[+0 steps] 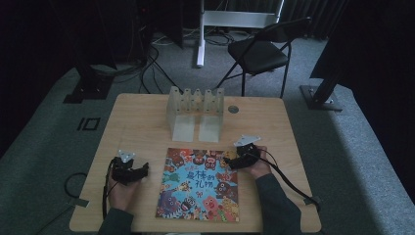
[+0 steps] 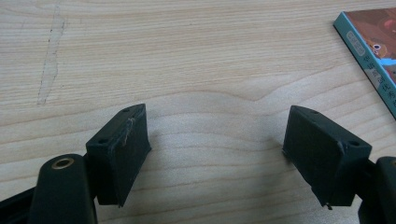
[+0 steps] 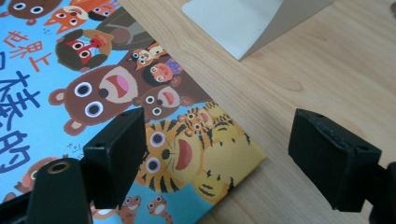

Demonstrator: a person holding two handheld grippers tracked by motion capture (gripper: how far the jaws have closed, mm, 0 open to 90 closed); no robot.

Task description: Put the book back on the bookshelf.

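A colourful picture book (image 1: 199,184) with cartoon animals lies flat on the wooden table (image 1: 147,117), near the front. My left gripper (image 1: 142,171) rests on the table to the left of the book, open, with bare wood between its jaws; the book's edge (image 2: 373,51) shows at the far right of the left gripper view. My right gripper (image 1: 231,160) is at the book's upper right corner, open. In the right gripper view the book's corner (image 3: 219,158) with a tiger lies between the spread jaws (image 3: 217,158).
A pale, translucent slotted rack (image 1: 195,110) stands behind the book, and its base (image 3: 233,23) appears in the right gripper view. A small round grommet (image 1: 233,109) sits in the table to its right. A black folding chair (image 1: 262,51) stands beyond the table.
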